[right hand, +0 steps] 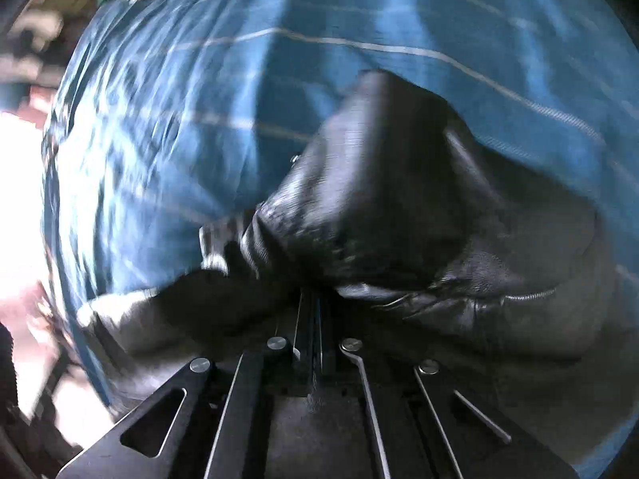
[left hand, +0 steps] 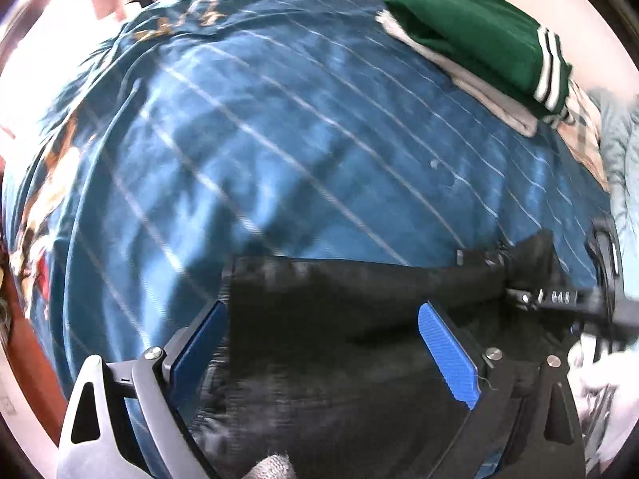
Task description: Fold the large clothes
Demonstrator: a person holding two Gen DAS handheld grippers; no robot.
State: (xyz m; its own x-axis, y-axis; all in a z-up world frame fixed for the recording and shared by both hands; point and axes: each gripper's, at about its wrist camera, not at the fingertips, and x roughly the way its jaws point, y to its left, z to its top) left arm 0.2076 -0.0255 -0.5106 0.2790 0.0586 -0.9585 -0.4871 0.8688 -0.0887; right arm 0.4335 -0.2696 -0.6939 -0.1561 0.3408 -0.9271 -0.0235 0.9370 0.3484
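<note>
A black leather jacket [left hand: 339,319] lies on a blue striped bedspread [left hand: 279,139]. In the left wrist view my left gripper [left hand: 319,339] is open, its blue pads [left hand: 447,351] on either side of the jacket's edge. My right gripper shows at the right of that view [left hand: 559,299], pinching the jacket. In the right wrist view my right gripper [right hand: 315,299] is shut on a bunched fold of the jacket [right hand: 379,183], which rises in a hump in front of it. A zipper [right hand: 527,295] shows at the right.
A folded green garment with white stripes [left hand: 479,36] lies on a folded grey one [left hand: 495,103] at the far right of the bed. A plaid sheet [left hand: 583,135] and a pale garment [left hand: 623,151] lie beyond. The bed's edge runs along the left.
</note>
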